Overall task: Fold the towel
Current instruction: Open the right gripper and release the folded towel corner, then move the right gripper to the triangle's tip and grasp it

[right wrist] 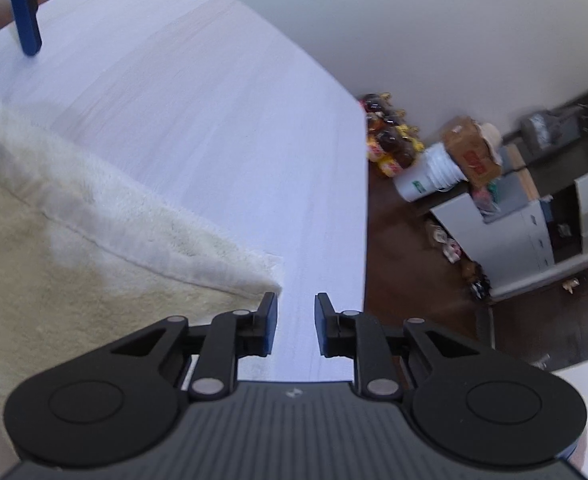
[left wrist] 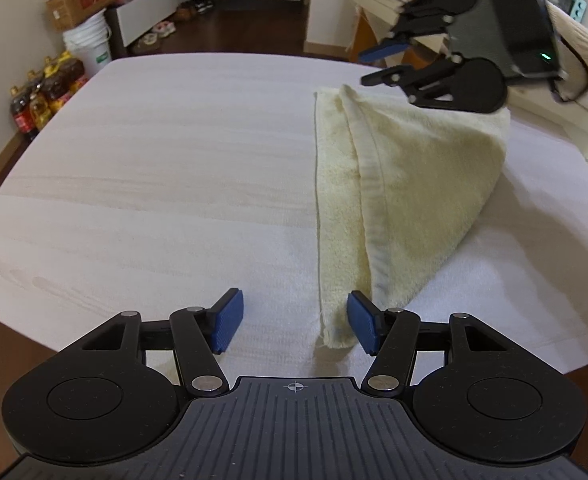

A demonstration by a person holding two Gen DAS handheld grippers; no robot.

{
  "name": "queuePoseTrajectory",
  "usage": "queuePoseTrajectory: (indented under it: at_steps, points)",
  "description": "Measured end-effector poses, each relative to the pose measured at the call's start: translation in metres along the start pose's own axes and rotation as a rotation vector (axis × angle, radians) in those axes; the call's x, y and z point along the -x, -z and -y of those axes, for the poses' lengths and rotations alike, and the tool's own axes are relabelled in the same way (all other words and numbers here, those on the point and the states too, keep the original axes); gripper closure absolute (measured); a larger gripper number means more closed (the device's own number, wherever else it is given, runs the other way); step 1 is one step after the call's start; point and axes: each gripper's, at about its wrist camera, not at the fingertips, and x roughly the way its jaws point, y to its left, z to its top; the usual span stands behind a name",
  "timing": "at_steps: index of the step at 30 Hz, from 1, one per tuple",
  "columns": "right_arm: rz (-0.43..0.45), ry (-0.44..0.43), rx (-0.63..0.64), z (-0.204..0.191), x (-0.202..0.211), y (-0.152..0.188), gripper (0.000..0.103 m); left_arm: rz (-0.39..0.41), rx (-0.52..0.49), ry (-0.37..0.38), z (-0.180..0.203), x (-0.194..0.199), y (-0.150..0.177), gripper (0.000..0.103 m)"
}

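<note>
Two grippers hover over a pale yellow towel (left wrist: 406,184) on a white table (left wrist: 154,168). Left gripper (left wrist: 294,326) gapes empty at its near corner; right gripper (right wrist: 295,326) stands parted beside its far corner.

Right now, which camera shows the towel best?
The left wrist view: the whole folded towel lies sharp on the table, edges and seam visible. The right wrist view shows only one blurred corner at its left side.

Both wrist views low, sharing towel (left wrist: 406,184)
</note>
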Motion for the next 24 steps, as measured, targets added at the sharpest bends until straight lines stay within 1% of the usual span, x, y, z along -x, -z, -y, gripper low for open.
queuePoseTrajectory:
  at_steps: [4,7,9,10,12,14,18,20,24]
  points:
    - [-0.018,0.044,-0.065,-0.011,0.021,-0.005,0.078,0.015,-0.009,0.000,-0.013,0.003,0.001,0.044]
    - [-0.022,0.081,-0.156,-0.026,0.043,-0.009,0.075,0.047,-0.040,-0.010,-0.023,0.009,0.002,0.044]
    - [-0.027,0.116,-0.243,-0.044,0.063,-0.016,0.074,0.069,-0.059,-0.014,-0.030,0.010,-0.001,0.044]
    - [-0.026,0.120,-0.268,-0.046,0.068,-0.018,0.072,0.087,-0.073,-0.015,-0.034,0.012,-0.002,0.044]
    - [-0.025,0.134,-0.354,-0.067,0.087,-0.025,0.071,0.114,-0.094,-0.009,-0.043,0.013,-0.003,0.043]
    - [-0.024,0.137,-0.450,-0.088,0.107,-0.033,0.069,0.126,-0.114,-0.002,-0.048,0.012,-0.005,0.043]
    - [-0.008,0.135,-0.587,-0.125,0.138,-0.053,0.069,0.148,-0.149,0.026,-0.062,0.010,-0.009,0.043]
    - [-0.011,0.136,-0.623,-0.137,0.150,-0.062,0.069,0.156,-0.162,0.032,-0.067,0.009,-0.010,0.043]
    - [-0.030,0.144,-0.676,-0.149,0.156,-0.085,0.069,0.170,-0.171,0.050,-0.080,0.009,-0.015,0.042]
